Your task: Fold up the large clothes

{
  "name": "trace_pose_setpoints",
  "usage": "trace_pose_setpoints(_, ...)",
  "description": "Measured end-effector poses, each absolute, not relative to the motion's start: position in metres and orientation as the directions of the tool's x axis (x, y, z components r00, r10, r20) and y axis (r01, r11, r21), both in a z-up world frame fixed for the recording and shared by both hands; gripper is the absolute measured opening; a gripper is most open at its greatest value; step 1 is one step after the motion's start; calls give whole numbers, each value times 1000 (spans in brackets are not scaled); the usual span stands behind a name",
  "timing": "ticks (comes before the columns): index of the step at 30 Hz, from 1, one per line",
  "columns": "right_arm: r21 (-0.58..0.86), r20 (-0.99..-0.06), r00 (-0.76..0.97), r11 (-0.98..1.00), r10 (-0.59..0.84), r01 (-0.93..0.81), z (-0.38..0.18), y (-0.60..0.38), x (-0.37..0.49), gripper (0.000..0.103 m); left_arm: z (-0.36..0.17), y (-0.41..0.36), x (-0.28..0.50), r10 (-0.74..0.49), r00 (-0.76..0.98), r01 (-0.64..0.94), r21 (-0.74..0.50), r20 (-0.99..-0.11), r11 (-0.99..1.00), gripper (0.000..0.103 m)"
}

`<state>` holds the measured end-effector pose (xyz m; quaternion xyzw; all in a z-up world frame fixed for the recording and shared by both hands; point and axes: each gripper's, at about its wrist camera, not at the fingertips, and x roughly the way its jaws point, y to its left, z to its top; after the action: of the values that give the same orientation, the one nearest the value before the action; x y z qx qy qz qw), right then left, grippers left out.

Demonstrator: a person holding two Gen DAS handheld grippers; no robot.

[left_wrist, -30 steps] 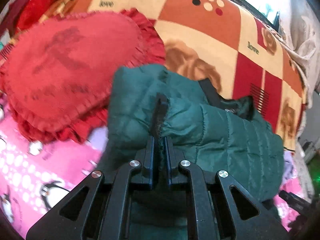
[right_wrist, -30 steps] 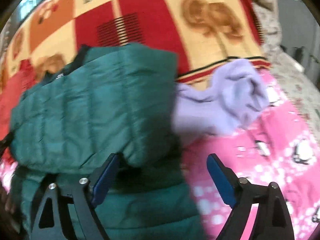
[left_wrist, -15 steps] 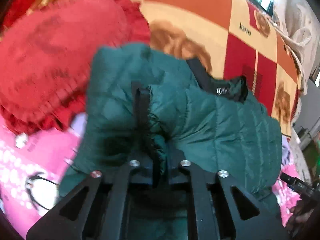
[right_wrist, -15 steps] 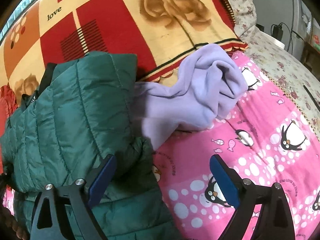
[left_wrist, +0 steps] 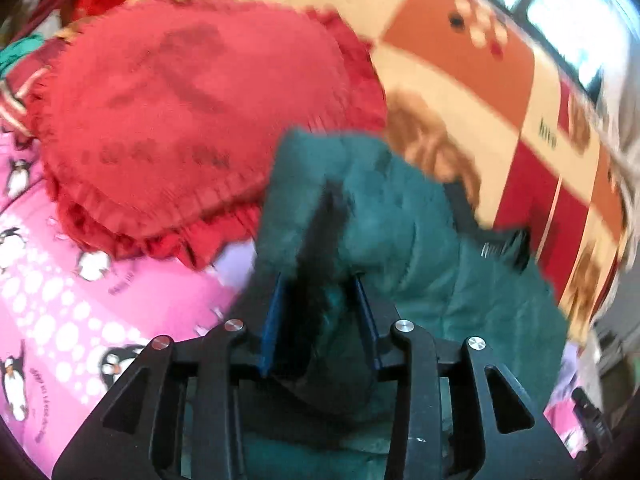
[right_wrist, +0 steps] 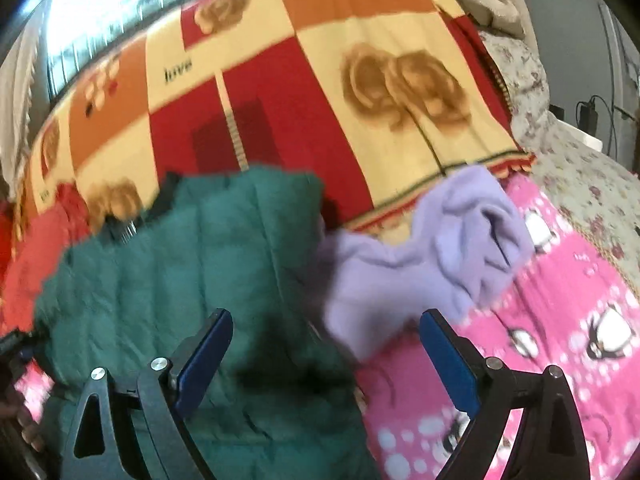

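Most of the folding looks done: the green puffer jacket (right_wrist: 192, 280) lies bundled at centre frame, the left gripper (left_wrist: 320, 316) is opening around its dark edge, and the right gripper (right_wrist: 324, 364) gapes empty.

– What's being folded?
– A dark green quilted puffer jacket (left_wrist: 420, 240), stitched in padded channels, with a black collar and black trim along one edge

– How does it lie?
– Bunched and doubled over itself on the bed, not flat. In the right wrist view the jacket (right_wrist: 192, 264) shows a broad quilted panel on top with a straight folded edge on its right side, and more green fabric spilling below it

– Where exactly?
– Partly on the pink penguin sheet, its upper part over the checked red and cream blanket. It touches the red frilled cushion on one side and the lilac garment on the other
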<state>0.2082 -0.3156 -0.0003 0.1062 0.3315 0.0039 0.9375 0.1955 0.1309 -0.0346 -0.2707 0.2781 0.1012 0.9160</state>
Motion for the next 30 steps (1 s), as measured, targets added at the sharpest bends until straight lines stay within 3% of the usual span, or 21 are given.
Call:
trace_pose_setpoints(4, 250, -587, 776, 963, 232, -99, 10, -296, 228, 93, -2, 124, 169, 187, 886, -365, -387, -425, 847, 35)
trace_pose_setpoints(6, 231, -599, 742, 952, 300, -199, 10, -271, 235, 93, 8, 103, 170, 149, 914, -276, -310, -378, 910, 35)
trace_pose_setpoints(10, 154, -653, 662, 920, 368, -360, 3, -221, 246, 93, -2, 58, 197, 97, 876, -176, -126, -473, 976, 35)
trace_pose_setpoints(14, 147, -753, 580, 940, 309, -309, -29, -221, 274, 93, -43, 51, 232, 104, 742, -188, -56, -663, 980, 35)
trace_pose_setpoints(19, 165, -794, 539, 953, 282, -255, -45, -232, 288, 94, -50, 47, 236, 117, 731, -196, -42, -673, 980, 35)
trace_pose_setpoints(26, 223, -578, 754, 949, 312, -222, 18, -229, 291, 94, -50, 49, 238, 135, 727, -221, -44, -673, 974, 35)
trace_pose_setpoints(30, 249, -609, 730, 948, 312, -197, -3, -226, 325, 94, -53, 46, 238, 148, 729, -224, -30, -668, 974, 36)
